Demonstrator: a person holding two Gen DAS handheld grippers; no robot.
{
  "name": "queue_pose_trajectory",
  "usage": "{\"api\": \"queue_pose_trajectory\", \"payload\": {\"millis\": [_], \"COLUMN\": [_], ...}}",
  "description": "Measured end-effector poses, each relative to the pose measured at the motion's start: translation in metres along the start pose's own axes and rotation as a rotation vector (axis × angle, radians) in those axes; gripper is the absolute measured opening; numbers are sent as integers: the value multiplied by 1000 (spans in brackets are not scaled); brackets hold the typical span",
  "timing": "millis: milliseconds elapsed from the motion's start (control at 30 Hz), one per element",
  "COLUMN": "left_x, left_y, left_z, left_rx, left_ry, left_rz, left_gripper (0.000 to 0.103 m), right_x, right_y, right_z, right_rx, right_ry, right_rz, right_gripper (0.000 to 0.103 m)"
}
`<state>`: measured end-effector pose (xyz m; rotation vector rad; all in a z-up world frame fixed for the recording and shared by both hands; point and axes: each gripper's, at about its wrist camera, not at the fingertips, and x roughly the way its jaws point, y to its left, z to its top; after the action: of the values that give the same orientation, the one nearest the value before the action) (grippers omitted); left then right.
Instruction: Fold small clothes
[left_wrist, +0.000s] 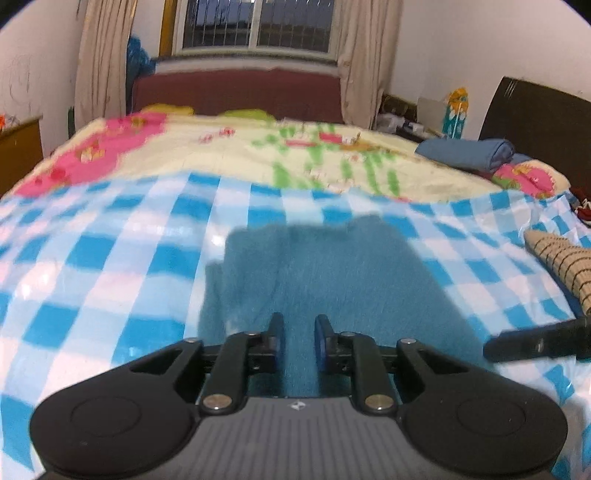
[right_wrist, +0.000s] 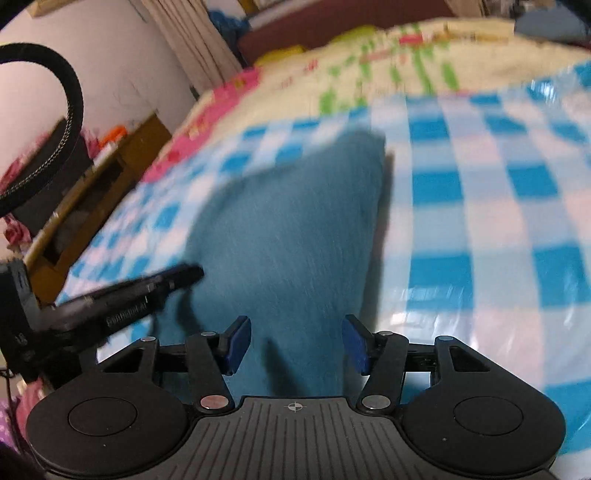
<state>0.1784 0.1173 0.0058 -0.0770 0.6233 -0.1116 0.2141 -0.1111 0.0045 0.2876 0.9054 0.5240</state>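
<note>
A fluffy teal garment (left_wrist: 332, 273) lies flat on a blue-and-white checked sheet (left_wrist: 92, 254) spread over the bed. My left gripper (left_wrist: 300, 332) is at the garment's near edge, its blue pads close together with teal fabric filling the narrow gap. In the right wrist view this gripper (right_wrist: 177, 277) reaches in from the left onto the teal garment (right_wrist: 288, 221). My right gripper (right_wrist: 297, 341) hangs over the near right part of the garment with its pads wide apart and not pressing on it. One of its black fingers (left_wrist: 535, 341) enters at the right.
A beige striped garment (left_wrist: 561, 258) lies at the sheet's right edge. Folded blue clothes (left_wrist: 476, 153) rest further back on the flowered bedspread (left_wrist: 221, 147). A wooden cabinet (right_wrist: 92, 192) stands left of the bed. A black strap (right_wrist: 70, 92) loops at the upper left.
</note>
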Motion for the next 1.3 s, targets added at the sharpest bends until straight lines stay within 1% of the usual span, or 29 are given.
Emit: {"api": "queue_pose_trajectory", "payload": {"millis": [100,200,233,267,300,333,367,467,567,667,767,833,867,900,967,1000,1067,1133,1167,1233,1300], "left_x": [11,34,40,48,54,57,57,52,50,40,19,5,1,-2,-1,-1,-5,-15,-20,-28,-31], "left_y": [-4,-5,-5,-4,0,5,12,25,33,28,22,21,22,22,21,21,21,20,18,11,5], "left_z": [15,22,23,21,17,13,9,4,4,8,7,1,-3,-7,-16,-18,-17,-15,-16,-20,-28], "left_rx": [7,18,27,45,47,38,23,-6,-17,-2,18,15,12,10,9,2,-21,-47,-49,-32,-28], "left_ry": [-31,-22,-13,5,20,21,17,7,13,14,-1,-2,8,21,55,62,72,74,73,95,133], "left_rz": [-10,-8,3,35,49,52,51,65,56,60,77,74,76,82,95,97,109,109,113,124,121], "left_gripper": [29,30,31,31,34,35,35,36,37,37,36,37,37,38,41,41,42,43,44,54,60], "right_x": [-4,15,25,36,47,59,66,76,82,78,56,39,31,29,34,42,47,37,29,17,16], "right_y": [-3,-13,-17,-20,-22,-22,-19,-2,6,8,4,9,14,20,30,31,33,36,38,41,44], "right_z": [19,36,39,42,43,43,42,42,39,37,37,30,23,17,4,0,-2,-1,-2,-7,-16], "right_rx": [11,51,71,89,99,110,128,75,66,40,89,67,33,-10,-80,-87,-78,-69,-63,-65,-91], "right_ry": [-68,-111,-111,-100,-78,-55,-54,-71,-58,-62,-77,-93,-93,-86,-50,-25,-13,-24,-31,-27,1], "right_rz": [-18,-66,-66,-61,-48,-29,-27,-39,-40,-55,-33,-16,-17,-26,-72,-97,-125,-117,-98,-70,-90], "right_gripper": [55,61,61,61,60,61,61,61,61,62,62,62,62,62,62,64,65,65,65,65,65]}}
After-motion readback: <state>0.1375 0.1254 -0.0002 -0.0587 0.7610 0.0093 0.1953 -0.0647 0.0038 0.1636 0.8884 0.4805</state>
